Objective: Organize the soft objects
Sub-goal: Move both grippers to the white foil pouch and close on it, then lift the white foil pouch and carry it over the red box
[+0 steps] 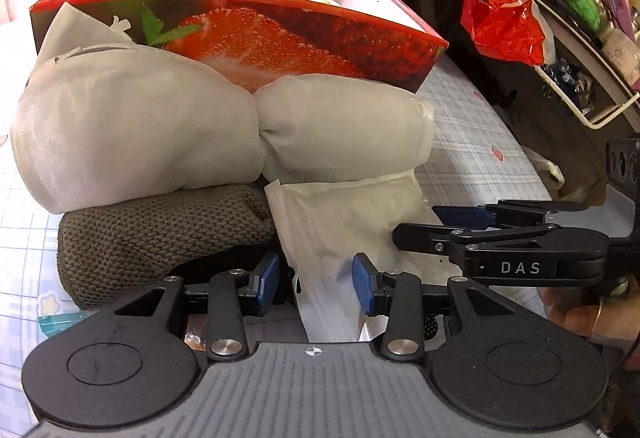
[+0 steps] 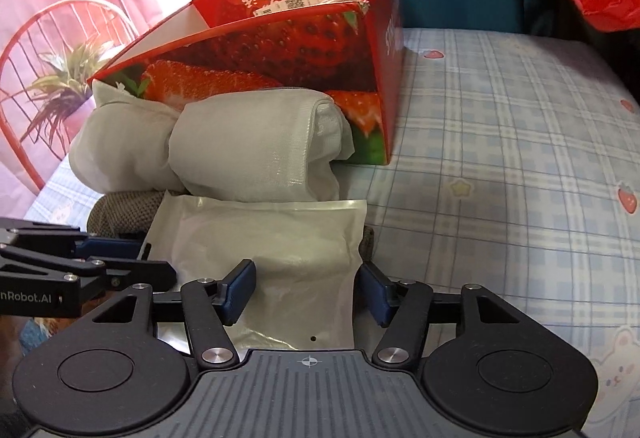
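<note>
Two grippers, left gripper (image 1: 316, 284) and right gripper (image 2: 308, 290), both half-open and gripping nothing, straddle the pouch (image 2: 272, 238); closing could snag the knit cloth (image 1: 160, 234) beneath.

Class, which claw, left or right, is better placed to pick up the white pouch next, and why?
Probably the right claw: its open jaws straddle the pouch squarely. The left claw, also open, covers only the pouch's narrow end.
</note>
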`<state>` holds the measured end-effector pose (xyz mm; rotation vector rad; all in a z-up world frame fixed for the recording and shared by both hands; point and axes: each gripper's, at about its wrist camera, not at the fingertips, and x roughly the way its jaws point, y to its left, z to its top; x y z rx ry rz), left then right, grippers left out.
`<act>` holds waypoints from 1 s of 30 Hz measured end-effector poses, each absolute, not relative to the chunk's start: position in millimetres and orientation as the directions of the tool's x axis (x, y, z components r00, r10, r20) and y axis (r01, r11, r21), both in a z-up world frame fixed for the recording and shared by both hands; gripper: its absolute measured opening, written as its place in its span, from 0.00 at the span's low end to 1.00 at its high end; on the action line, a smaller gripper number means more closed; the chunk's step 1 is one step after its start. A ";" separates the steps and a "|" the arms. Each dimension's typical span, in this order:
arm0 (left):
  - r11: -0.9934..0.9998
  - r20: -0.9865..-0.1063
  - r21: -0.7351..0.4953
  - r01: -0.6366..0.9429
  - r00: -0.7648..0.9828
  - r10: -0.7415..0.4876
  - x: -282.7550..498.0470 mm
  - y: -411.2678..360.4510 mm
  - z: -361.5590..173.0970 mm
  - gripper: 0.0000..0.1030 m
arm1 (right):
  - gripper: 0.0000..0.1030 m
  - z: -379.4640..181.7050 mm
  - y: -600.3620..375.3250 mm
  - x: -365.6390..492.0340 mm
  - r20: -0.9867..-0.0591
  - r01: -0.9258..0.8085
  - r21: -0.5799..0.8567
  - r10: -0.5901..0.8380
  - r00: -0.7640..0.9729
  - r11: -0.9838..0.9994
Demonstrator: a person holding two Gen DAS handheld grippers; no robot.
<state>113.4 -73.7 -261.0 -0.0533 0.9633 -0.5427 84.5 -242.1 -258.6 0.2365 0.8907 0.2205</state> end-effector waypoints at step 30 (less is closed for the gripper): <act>0.849 -0.741 -0.293 0.440 0.456 -0.492 106.6 -58.7 -250.8 0.36 | 0.38 -239.6 -225.3 72.4 -0.743 -0.178 0.315 0.359 0.565 0.932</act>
